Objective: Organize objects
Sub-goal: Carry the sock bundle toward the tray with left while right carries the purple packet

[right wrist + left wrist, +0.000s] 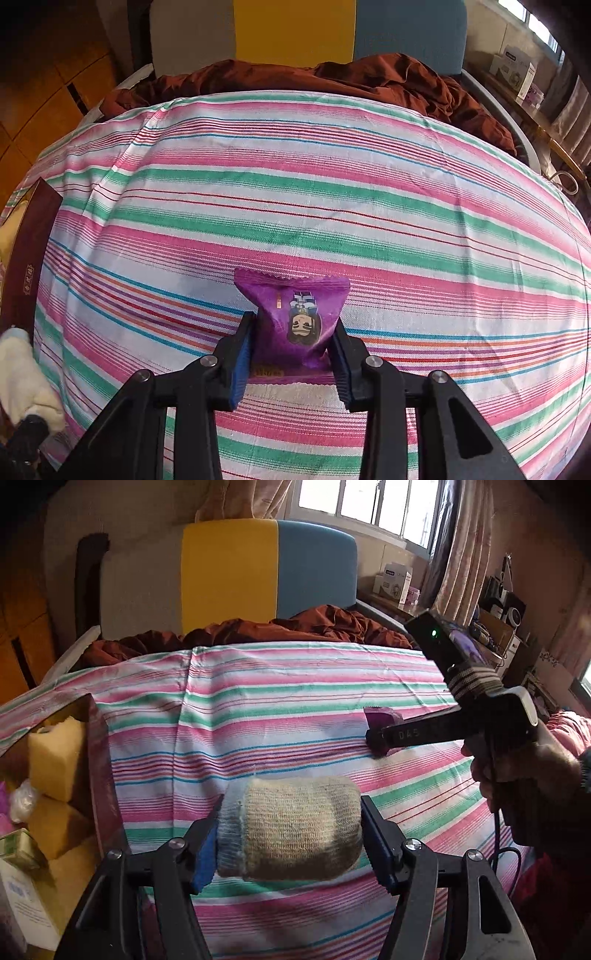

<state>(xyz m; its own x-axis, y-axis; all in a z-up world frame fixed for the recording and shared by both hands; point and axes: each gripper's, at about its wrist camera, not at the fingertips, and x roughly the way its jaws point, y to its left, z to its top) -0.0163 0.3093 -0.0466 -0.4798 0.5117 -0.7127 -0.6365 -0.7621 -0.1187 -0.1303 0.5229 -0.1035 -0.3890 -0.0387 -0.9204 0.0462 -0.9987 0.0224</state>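
Observation:
My left gripper (291, 840) is shut on a rolled beige knitted sock (295, 830) and holds it just above the striped bed sheet (295, 686). My right gripper (293, 354) is shut on a purple snack packet (295, 321) that rests on the sheet (295, 184). In the left wrist view the right gripper (376, 738) shows at the right, with the purple packet (376, 716) at its tips. The sock (22, 373) shows at the left edge of the right wrist view.
An open dark red box (98, 760) at the left edge of the bed holds yellow sponges (55, 753) and small packages. A crumpled brown quilt (295, 627) lies at the far end before a yellow and blue headboard (258, 572). A cluttered shelf (491, 624) stands at the right.

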